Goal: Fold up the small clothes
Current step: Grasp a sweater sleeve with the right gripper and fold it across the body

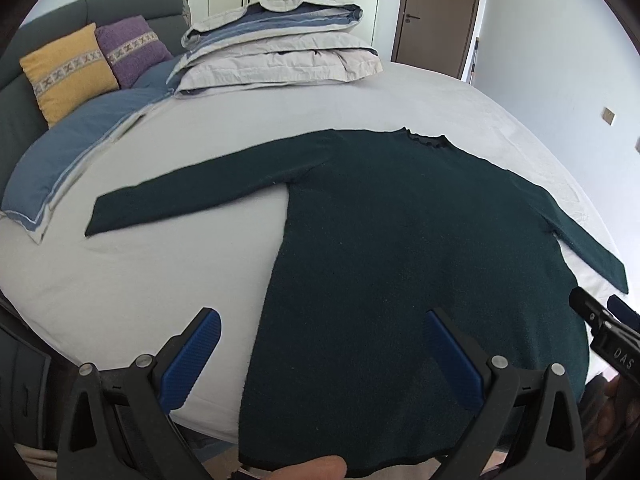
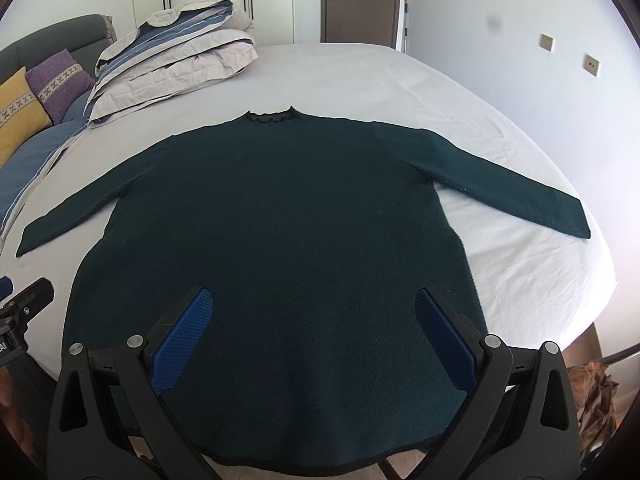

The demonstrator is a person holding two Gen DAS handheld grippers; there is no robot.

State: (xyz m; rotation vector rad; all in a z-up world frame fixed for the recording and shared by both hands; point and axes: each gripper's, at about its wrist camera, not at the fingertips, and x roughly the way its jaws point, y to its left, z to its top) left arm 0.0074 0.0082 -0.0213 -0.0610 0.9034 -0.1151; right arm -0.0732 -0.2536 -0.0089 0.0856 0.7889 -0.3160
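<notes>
On the bed [image 2: 360, 80] my sweater [image 2: 280, 220] lies flat, sleeves spread, ready for folding. My left tongs [image 1: 320, 356] hover spread wide at its left hem edge; my right tongs [image 2: 312, 332], equally wide and empty, over mid-hem.

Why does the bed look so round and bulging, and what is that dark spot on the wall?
Left wrist view: fisheye lens bends the bed into a dome. Right wrist view: same bulge; the wall spot is soft-edged, perhaps a lens smudge; sweater sharp.
</notes>
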